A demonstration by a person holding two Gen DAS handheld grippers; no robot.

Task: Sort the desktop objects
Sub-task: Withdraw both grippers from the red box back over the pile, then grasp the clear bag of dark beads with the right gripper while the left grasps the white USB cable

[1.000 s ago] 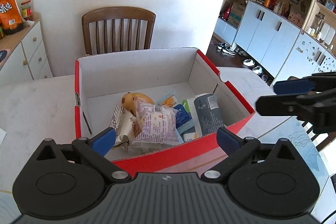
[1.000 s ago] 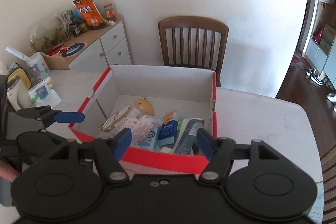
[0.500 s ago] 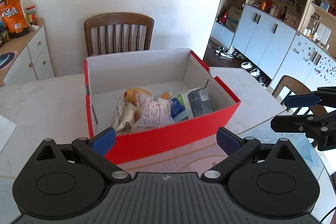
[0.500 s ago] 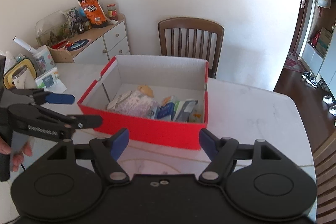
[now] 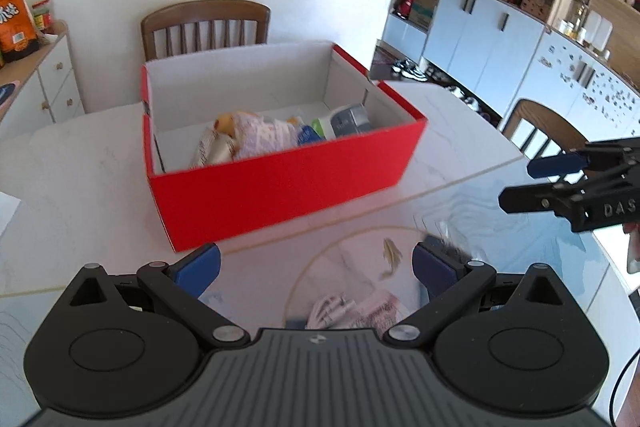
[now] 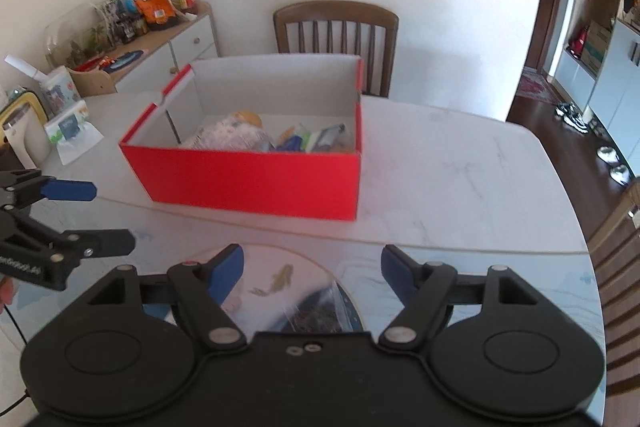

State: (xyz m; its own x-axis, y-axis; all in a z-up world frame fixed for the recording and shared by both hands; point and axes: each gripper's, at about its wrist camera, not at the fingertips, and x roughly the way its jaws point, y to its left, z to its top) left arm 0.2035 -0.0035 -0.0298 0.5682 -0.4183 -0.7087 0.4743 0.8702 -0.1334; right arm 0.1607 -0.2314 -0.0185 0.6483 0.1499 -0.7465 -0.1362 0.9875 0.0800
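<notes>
A red cardboard box (image 5: 280,187) (image 6: 248,183) with a white inside stands on the marble table. It holds several snack packets (image 5: 260,135), a yellow item (image 5: 226,121) and a grey pouch (image 5: 350,119). My left gripper (image 5: 314,263) hovers open over the near mat, well short of the box, with nothing between its blue pads. Under it lie a pink-and-white packet (image 5: 344,307) and a clear bag with dark contents (image 5: 448,247). My right gripper (image 6: 312,267) is also open and holds nothing, above the same dark bag (image 6: 320,307). Each gripper shows in the other's view, the right gripper (image 5: 560,183) and the left gripper (image 6: 68,211).
A wooden chair (image 5: 204,23) stands behind the box, and another chair (image 5: 540,131) at the table's right side. A sideboard (image 6: 160,55) with snacks and jars lines the left wall. A tissue pack (image 6: 68,127) and a kettle-like object (image 6: 20,135) sit at the table's left edge.
Both grippers have drawn back from the box and sunk a little, so the box looks farther off. The mat and the loose packets on it have come into view.
</notes>
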